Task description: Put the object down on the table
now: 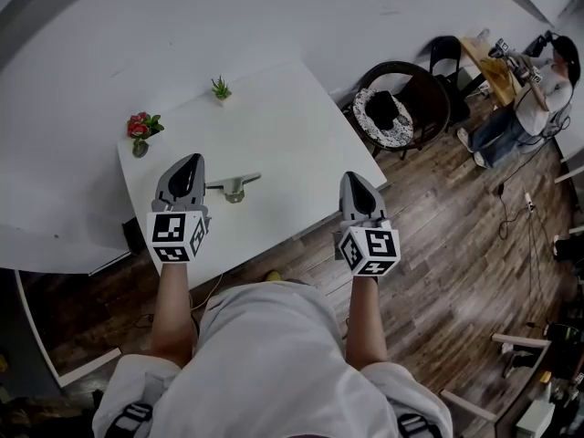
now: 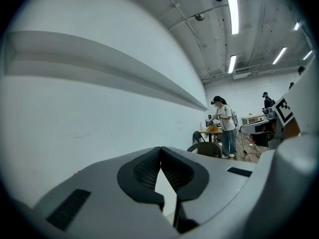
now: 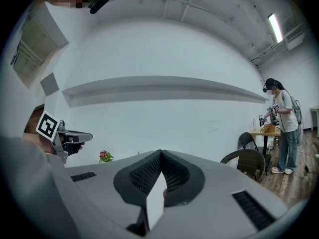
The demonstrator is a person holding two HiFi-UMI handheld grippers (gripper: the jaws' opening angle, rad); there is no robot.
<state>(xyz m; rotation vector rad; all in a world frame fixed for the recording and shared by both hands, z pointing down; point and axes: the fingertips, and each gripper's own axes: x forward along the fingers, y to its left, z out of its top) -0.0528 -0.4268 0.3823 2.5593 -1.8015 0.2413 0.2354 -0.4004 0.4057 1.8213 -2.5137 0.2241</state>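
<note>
A small grey-green object with a thin handle (image 1: pixel 234 188) lies on the white table (image 1: pixel 274 135), free of both grippers. My left gripper (image 1: pixel 191 161) hovers just to its left, jaws shut with nothing between them. The left gripper view shows the same, with the left gripper (image 2: pixel 160 151) closed tip to tip against the white wall. My right gripper (image 1: pixel 352 179) is held over the table's near right edge, apart from the object. In its own view the right gripper (image 3: pixel 161 153) is also shut and holds nothing.
A red flower in a small vase (image 1: pixel 139 128) and a little green plant (image 1: pixel 220 88) stand along the table's far side. A dark round chair with a patterned cushion (image 1: pixel 397 108) stands off the right corner. A person (image 1: pixel 538 80) works at a desk far right.
</note>
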